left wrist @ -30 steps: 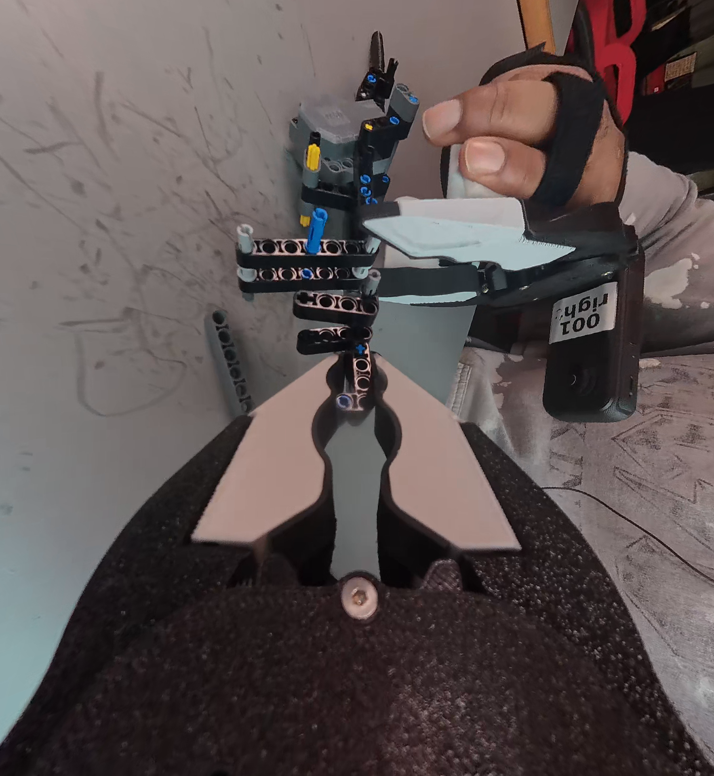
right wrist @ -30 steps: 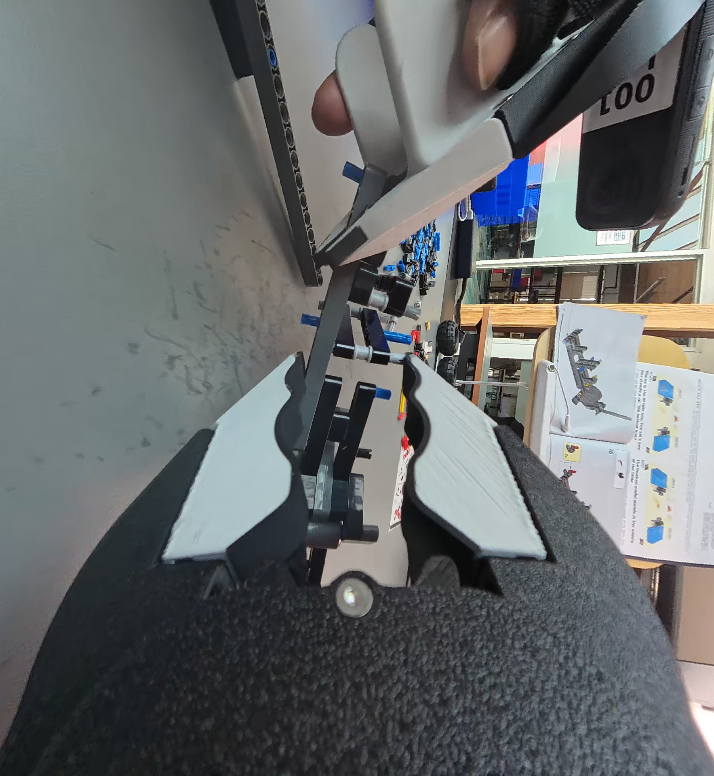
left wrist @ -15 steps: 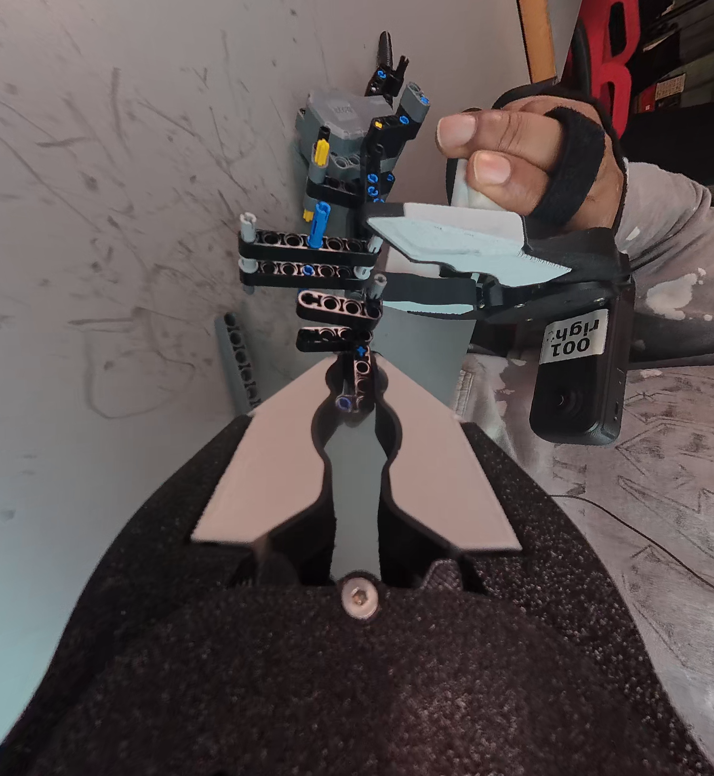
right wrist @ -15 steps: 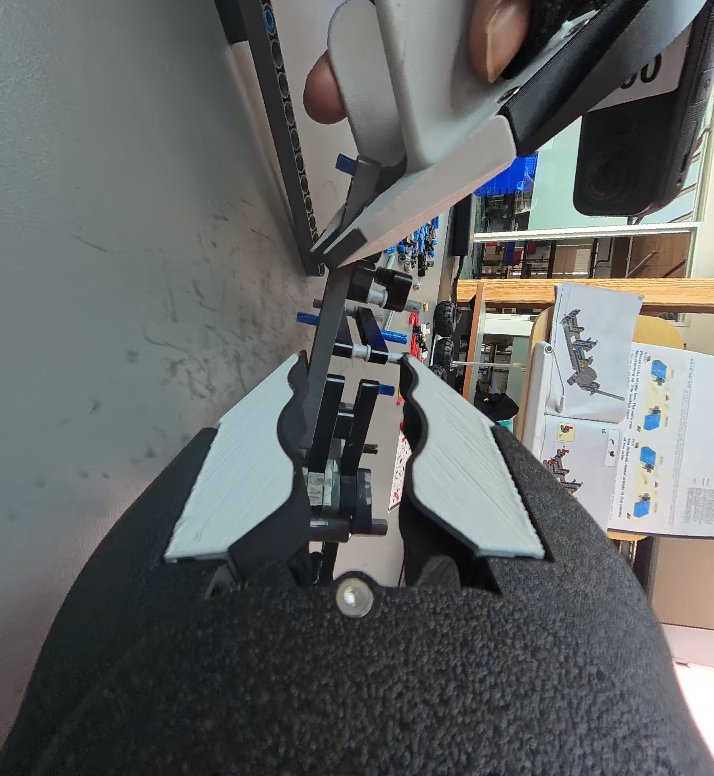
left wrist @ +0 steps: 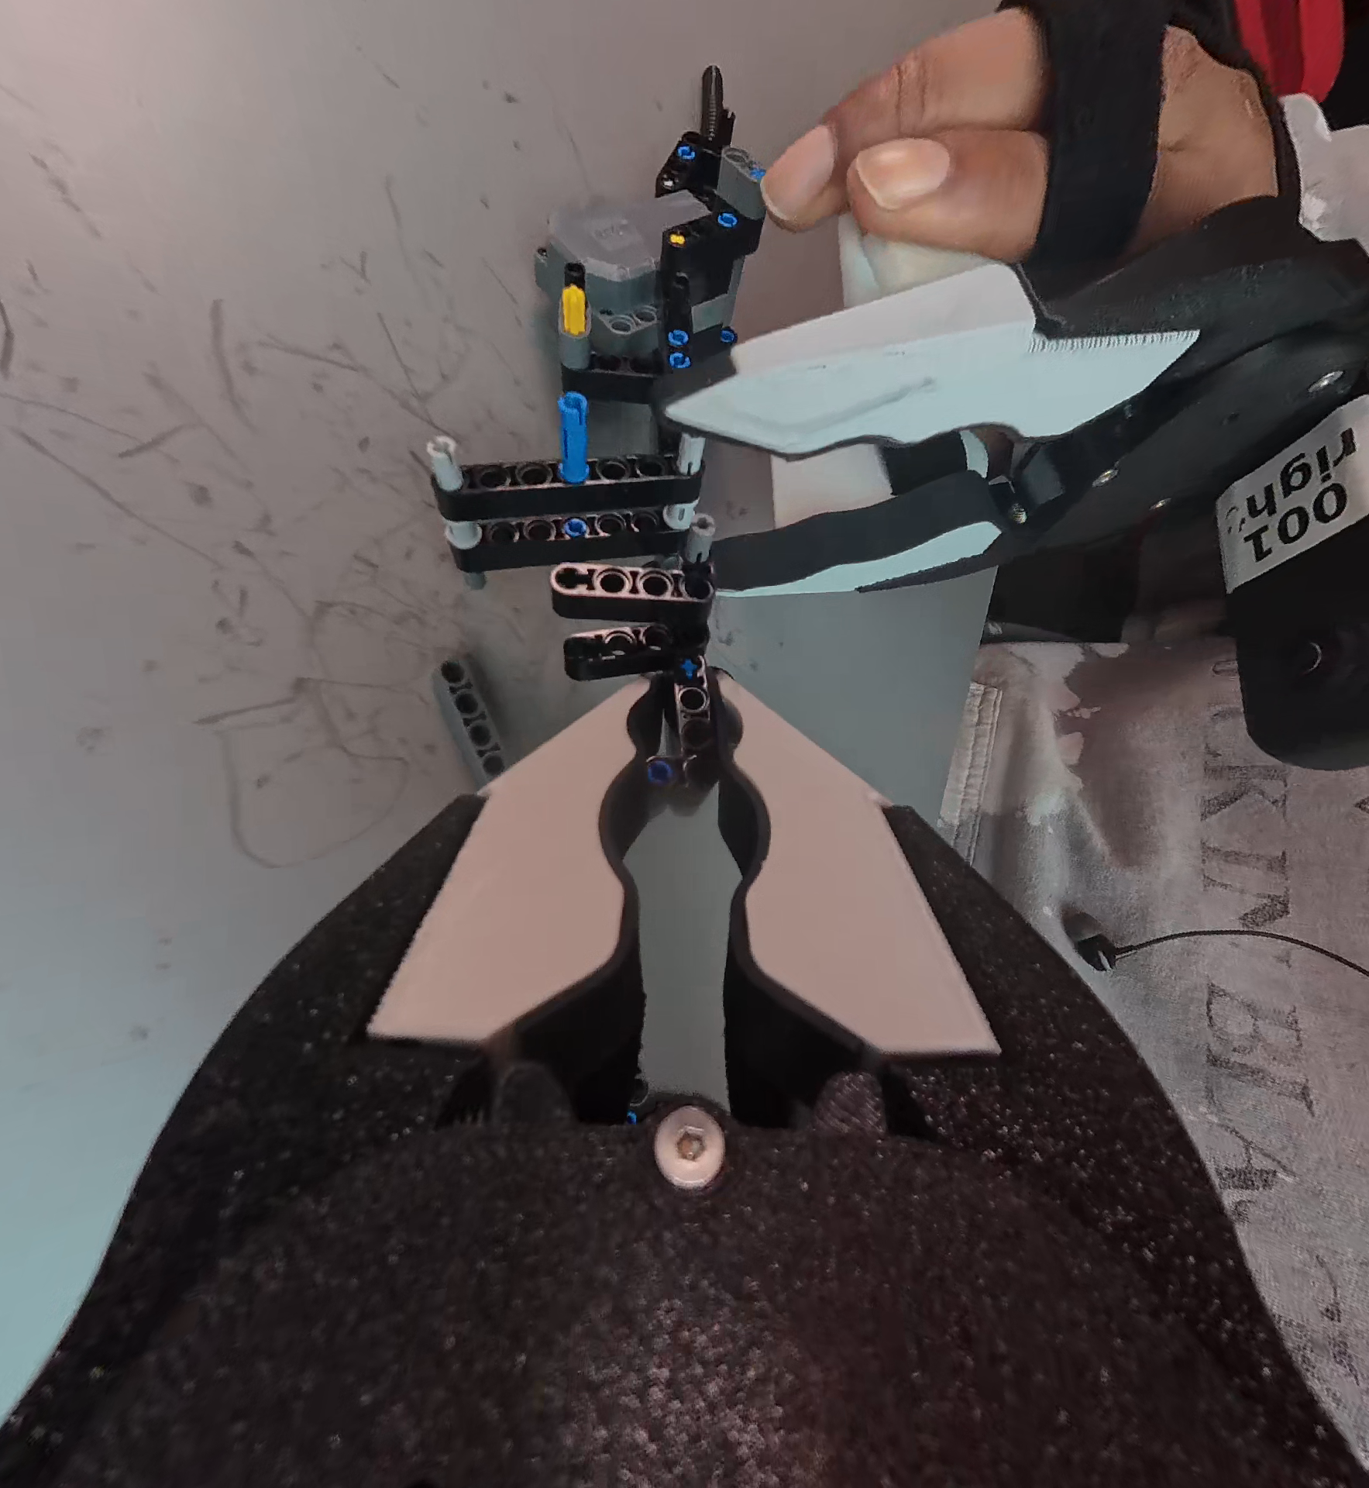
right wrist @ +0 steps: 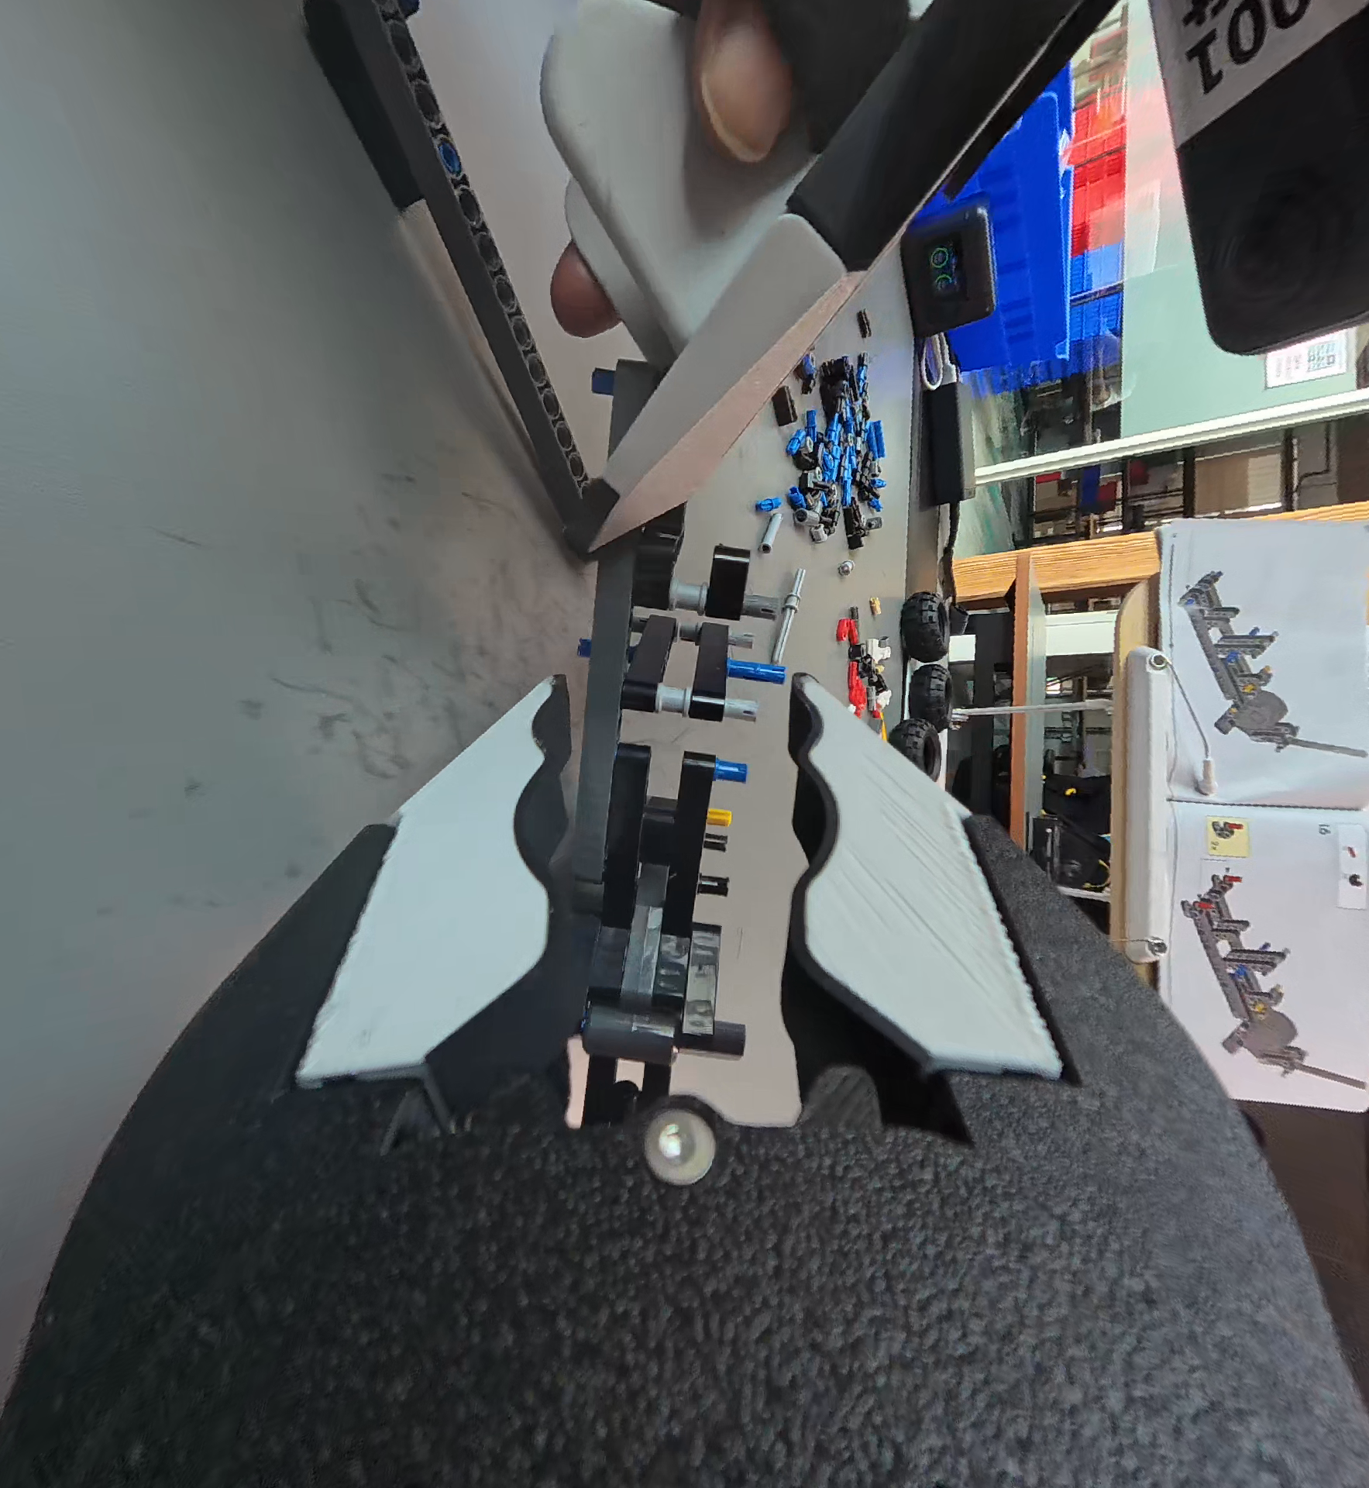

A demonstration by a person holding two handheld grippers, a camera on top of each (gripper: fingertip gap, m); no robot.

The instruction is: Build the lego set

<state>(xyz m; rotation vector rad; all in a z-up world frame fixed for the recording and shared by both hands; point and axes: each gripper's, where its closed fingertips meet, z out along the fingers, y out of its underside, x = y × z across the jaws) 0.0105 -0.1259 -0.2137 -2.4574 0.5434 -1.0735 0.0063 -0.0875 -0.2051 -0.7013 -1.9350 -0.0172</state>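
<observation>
A lego assembly (left wrist: 576,491) of black beams, blue and yellow pins and a grey motor block stands upright above the grey table. My left gripper (left wrist: 685,725) is shut on its lower black beam. My right gripper (left wrist: 689,483) comes in from the right, open, with one finger above and one below the middle beams. In the right wrist view the assembly (right wrist: 649,805) runs between the spread fingers of my right gripper (right wrist: 677,684), close to the left finger and apart from the right one. My left gripper (right wrist: 596,539) pinches its far end.
A loose grey beam (left wrist: 472,717) lies on the table; it also shows in the right wrist view (right wrist: 496,322). A pile of small blue and black parts (right wrist: 834,451), black tyres (right wrist: 926,624) and an open instruction booklet (right wrist: 1268,805) are farther off.
My right gripper's fingers have spread wider around the assembly and the gripper has shifted along it. My left gripper keeps its hold on the lower beam.
</observation>
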